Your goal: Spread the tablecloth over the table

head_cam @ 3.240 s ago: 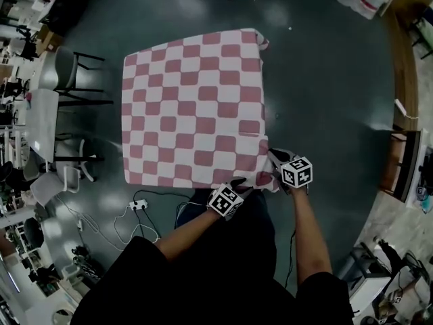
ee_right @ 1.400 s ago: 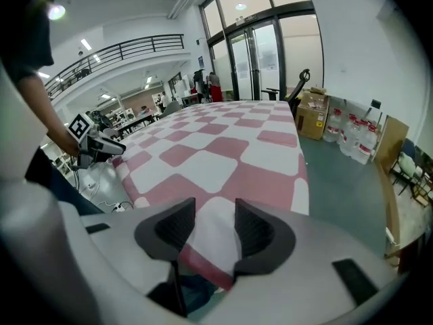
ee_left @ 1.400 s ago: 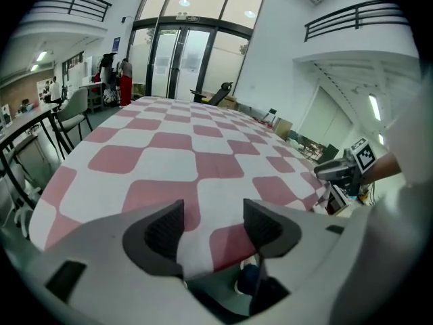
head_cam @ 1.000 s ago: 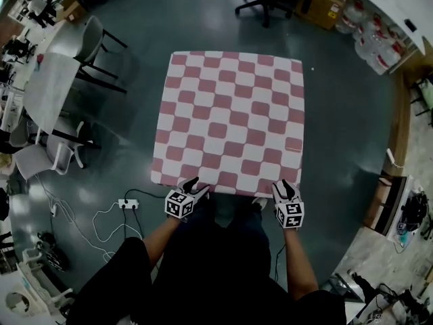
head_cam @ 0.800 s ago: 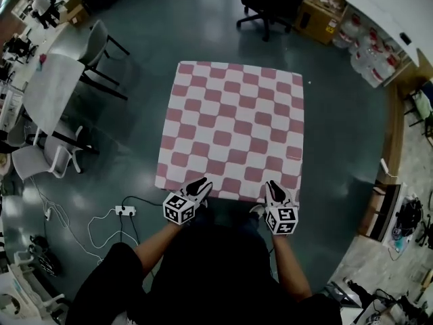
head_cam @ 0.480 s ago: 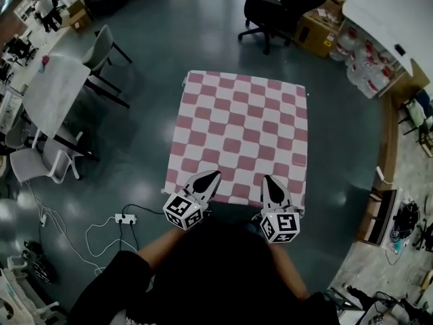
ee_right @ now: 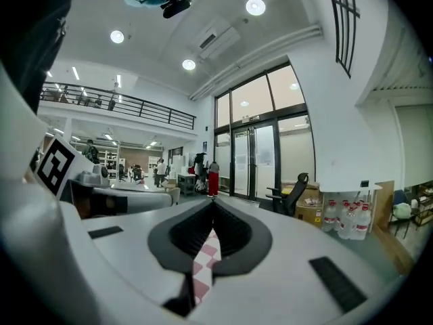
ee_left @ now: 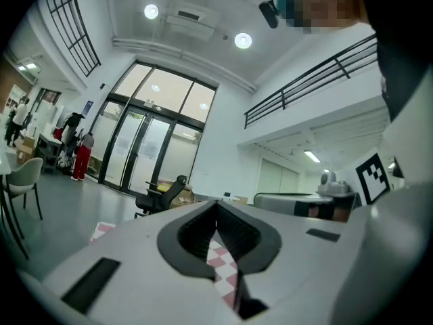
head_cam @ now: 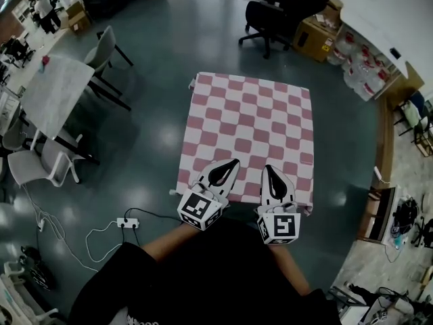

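Beyond tablecloth (head_cam: pixel 250 133): office chair (head_cam: pixel 272 15) (cardboard box (head_cam: pixel 312 34) beside).

Ahead of you: black office chair (head_cam: pixel 274 12) beside cardboard box (head_cam: pixel 316 38). Your left: white table (head_cam: pixel 57 90), grey chair (head_cam: pixel 105 49), power strip (head_cam: pixel 128 221) on floor (head_cam: pixel 149 134).

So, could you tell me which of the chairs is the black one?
The office chair past the tablecloth's far edge. It is black on a star base, while the chairs by the white table are light grey.
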{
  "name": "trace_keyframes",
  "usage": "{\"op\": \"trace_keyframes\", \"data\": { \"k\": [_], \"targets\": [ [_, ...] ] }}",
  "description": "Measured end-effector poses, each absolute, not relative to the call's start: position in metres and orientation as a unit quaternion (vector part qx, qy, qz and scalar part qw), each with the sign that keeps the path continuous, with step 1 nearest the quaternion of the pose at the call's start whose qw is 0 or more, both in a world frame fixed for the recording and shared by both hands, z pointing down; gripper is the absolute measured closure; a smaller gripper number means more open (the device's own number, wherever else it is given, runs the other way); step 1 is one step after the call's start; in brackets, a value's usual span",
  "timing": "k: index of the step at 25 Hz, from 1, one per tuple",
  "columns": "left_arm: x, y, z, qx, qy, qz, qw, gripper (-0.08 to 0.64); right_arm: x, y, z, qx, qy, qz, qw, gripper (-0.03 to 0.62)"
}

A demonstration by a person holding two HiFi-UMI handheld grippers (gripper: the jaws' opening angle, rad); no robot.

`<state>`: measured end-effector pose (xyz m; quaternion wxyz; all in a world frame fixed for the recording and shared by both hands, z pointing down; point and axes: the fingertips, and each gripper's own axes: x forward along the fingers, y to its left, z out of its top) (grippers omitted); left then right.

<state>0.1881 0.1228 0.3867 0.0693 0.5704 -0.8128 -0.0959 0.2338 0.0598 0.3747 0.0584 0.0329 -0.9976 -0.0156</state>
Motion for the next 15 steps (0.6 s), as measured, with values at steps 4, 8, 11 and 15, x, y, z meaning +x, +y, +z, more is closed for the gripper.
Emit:
{"op": "trace_keyframes", "data": {
  "k": [4, 8, 11, 15],
  "targets": [
    [0.196, 0.140, 0.388, 0.581, -0.805, -0.105, 0.060, 0.543, 0.238, 0.084, 0.380, 0.039, -0.997, -0.028, 0.060, 0.575],
    [0.203, 0.153, 0.393, 0.587, -0.799, -0.110, 0.061, 0.543, 0.245, 0.101, 0.382, 0.044, -0.996, -0.038, 0.061, 0.575],
    [0.204, 0.158, 0.400, 0.590, -0.797, -0.110, 0.071, 0.543, 0.247, 0.108, 0.386, 0.049, -0.996, -0.039, 0.070, 0.575],
    [0.203, 0.170, 0.408, 0.593, -0.793, -0.115, 0.083, 0.543, 0.247, 0.121, 0.392, 0.053, -0.995, -0.044, 0.078, 0.575]
  ]
}}
